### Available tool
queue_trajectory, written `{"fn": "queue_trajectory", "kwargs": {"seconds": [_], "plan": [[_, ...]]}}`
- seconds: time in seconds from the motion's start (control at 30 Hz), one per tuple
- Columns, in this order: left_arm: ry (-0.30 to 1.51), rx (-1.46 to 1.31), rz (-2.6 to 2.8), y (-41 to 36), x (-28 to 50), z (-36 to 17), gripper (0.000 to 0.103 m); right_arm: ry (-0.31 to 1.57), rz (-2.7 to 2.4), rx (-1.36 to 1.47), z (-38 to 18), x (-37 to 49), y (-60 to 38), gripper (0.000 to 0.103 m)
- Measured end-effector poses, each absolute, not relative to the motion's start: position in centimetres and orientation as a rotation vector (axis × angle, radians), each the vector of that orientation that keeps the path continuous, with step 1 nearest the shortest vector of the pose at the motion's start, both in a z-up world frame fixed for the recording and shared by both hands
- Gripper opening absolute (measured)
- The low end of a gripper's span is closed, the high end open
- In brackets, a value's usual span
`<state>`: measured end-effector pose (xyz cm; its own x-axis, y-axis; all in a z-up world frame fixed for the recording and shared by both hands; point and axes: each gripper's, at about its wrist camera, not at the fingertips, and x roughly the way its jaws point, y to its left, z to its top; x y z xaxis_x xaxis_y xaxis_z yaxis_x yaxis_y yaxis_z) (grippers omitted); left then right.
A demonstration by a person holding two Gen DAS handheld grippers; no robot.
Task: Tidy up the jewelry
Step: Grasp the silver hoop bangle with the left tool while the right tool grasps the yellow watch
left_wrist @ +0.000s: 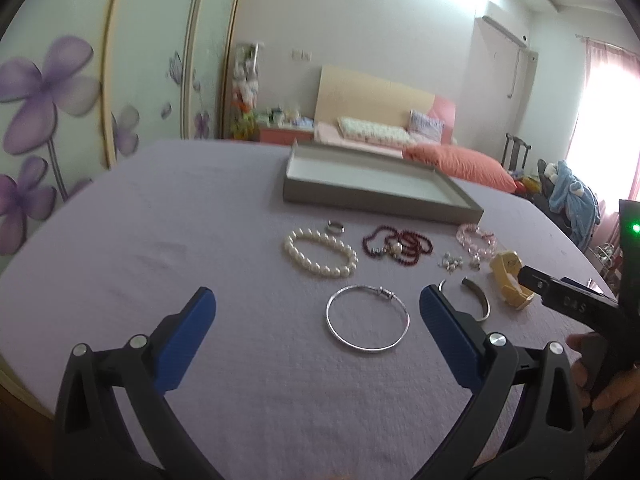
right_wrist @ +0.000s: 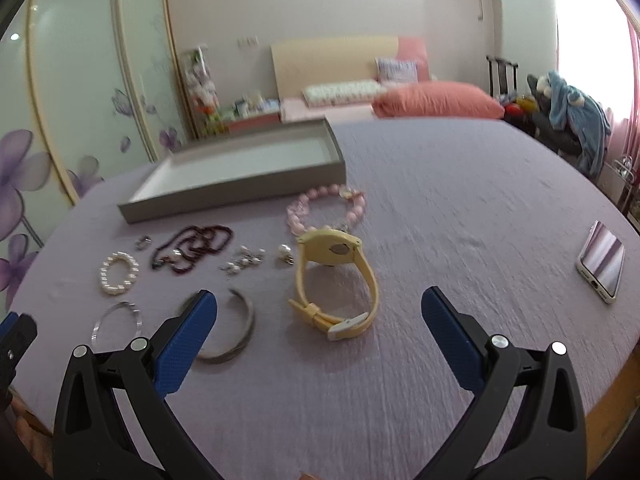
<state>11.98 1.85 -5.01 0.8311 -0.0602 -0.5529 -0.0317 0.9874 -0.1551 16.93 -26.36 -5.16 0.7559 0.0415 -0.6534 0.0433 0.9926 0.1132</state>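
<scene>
Both my tongs spread wide and empty over the lavender cloth

Nearest my left gripper (left_wrist: 318, 304) lies the silver bangle (left_wrist: 367, 319); nearest my right gripper (right_wrist: 319, 305) the yellow watch (right_wrist: 335, 285), an open cuff (right_wrist: 236, 326) beside it. Beyond I see the pearl bracelet (left_wrist: 320, 253), dark red beads (left_wrist: 398, 245) and pink beads (right_wrist: 330, 208), then the grey tray (right_wrist: 236, 190); a phone (right_wrist: 601, 261) sits well apart at right

Bright daylight from the blown-out window (left_wrist: 608, 120), soft shadows, mild blur, fisheye-curved edges.
</scene>
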Motion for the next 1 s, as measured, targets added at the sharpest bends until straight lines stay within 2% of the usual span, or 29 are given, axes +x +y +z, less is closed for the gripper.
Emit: {"fn": "queue_trajectory", "kwargs": {"seconds": [0.27,0.4,0.57,0.6,0.73,0.8,1.0], "plan": [[0.674,-0.146,-0.024,1.5,14.2,-6.3,0.099,0.836,-0.043,0.086,-6.4,20.2,-26.3,0.101],[0.702,-0.142,-0.025,1.5,15.1,-6.7,0.099,0.883,-0.046,0.076,-7.0,20.8,-26.3,0.081],[0.729,-0.129,-0.011,1.3,15.8,-7.3,0.099,0.899,-0.044,0.065,-7.1,20.7,-26.3,0.067],[0.736,-0.127,-0.01,1.3,15.9,-7.4,0.099,0.895,-0.042,0.061,-7.0,20.9,-26.5,0.058],[0.75,-0.121,-0.013,1.1,16.4,-7.6,0.099,0.887,-0.038,0.054,-7.0,21.4,-26.9,0.042],[0.758,-0.116,-0.018,0.8,16.7,-7.7,0.099,0.886,-0.044,0.052,-6.9,21.7,-27.4,0.039],[0.808,-0.097,-0.034,-0.1,17.8,-8.5,0.099,0.887,-0.055,0.07,-7.0,22.3,-28.3,0.038]]}}
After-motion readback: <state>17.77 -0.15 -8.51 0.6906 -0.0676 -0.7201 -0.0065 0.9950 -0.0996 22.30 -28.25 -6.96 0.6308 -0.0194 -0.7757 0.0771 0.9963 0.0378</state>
